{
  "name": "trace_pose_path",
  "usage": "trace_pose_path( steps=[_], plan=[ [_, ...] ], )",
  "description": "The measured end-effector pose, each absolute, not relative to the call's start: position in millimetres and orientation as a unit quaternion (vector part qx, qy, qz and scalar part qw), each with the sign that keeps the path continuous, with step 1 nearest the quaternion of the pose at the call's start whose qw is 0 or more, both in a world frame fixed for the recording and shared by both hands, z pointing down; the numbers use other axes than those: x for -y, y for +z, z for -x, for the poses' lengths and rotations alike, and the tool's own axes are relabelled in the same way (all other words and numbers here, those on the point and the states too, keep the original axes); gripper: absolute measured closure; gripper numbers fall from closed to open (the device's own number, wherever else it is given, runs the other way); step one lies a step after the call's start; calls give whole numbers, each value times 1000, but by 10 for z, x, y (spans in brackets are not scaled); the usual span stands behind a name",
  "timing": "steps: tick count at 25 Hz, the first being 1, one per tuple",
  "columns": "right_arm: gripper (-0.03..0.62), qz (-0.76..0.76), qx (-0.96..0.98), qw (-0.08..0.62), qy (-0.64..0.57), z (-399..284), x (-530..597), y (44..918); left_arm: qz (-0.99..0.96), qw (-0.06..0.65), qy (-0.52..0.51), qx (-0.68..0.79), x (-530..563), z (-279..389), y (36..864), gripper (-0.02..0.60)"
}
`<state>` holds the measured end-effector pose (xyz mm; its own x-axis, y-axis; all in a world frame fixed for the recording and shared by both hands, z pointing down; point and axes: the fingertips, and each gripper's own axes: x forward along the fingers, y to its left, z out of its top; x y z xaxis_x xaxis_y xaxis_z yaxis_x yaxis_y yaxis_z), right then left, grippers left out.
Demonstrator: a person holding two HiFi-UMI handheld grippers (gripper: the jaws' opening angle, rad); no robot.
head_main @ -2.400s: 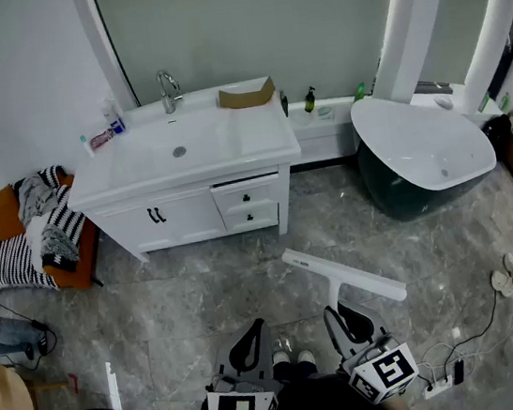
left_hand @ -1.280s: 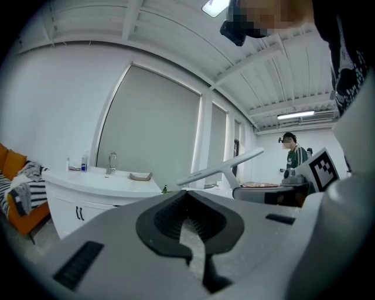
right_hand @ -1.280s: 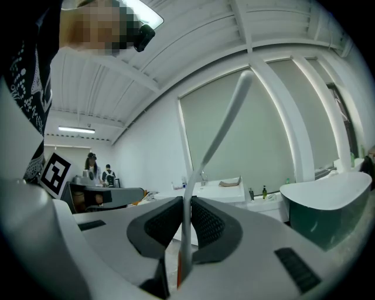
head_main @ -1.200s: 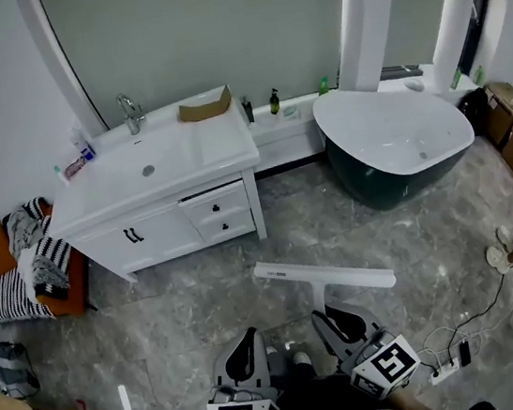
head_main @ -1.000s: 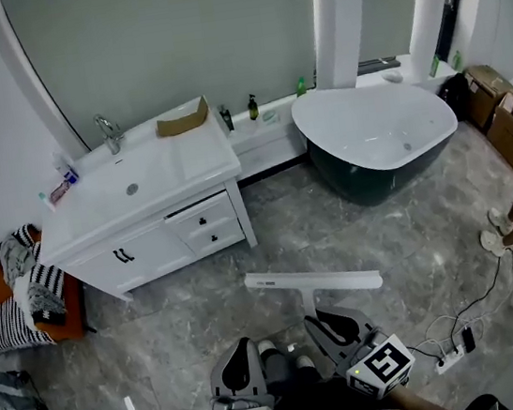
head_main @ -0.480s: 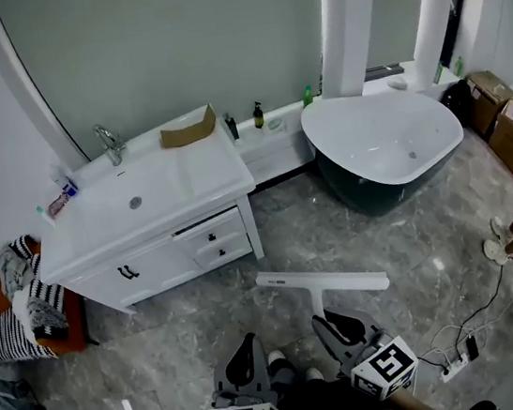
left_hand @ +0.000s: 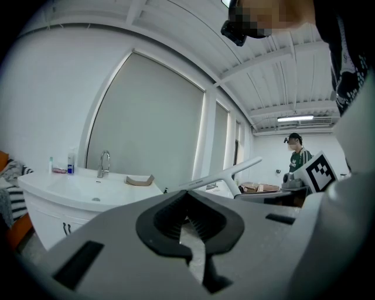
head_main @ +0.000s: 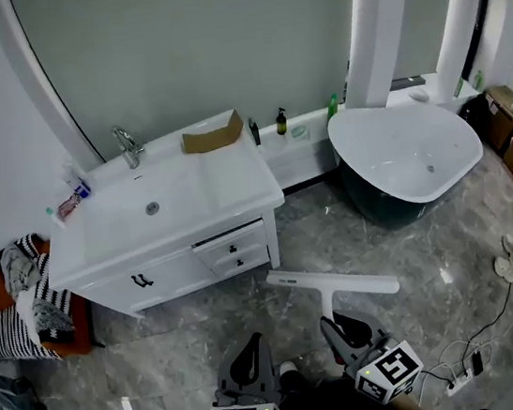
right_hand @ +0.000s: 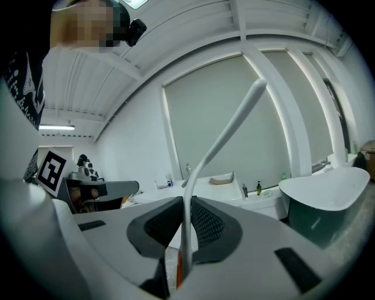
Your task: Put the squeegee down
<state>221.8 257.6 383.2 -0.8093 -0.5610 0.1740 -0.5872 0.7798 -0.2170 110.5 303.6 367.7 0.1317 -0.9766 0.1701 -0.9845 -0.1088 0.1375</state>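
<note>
At far left a white vanity [head_main: 103,259] stands against the wall. Low in the head view, the left gripper [head_main: 253,344] has its jaws pressed together on nothing. Beside it the right gripper [head_main: 341,322] stays clamped on the handle of the squeegee [head_main: 334,283], blade level above the floor, short of the bathtub [head_main: 409,145]. Only the person's heading has shifted over the last seconds, so putting it down has probably not begun.

Head view steeply down from overhead, gripper views low, tilted upward, all sharing the vanity [head_main: 226,189]
</note>
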Motion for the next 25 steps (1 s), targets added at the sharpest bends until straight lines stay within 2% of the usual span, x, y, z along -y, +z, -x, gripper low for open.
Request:
trace_pose_path(
  steps=[14,25],
  plan=[
    [539,-298,943,52,138,-1918,-2139,3861,-737,111,33,665,-2684,-763,3735,577],
    [539,-260,953,55,143,-1694,-1291,3829,-715,114,18,690,-1927,-635,3710,577]
  ],
)
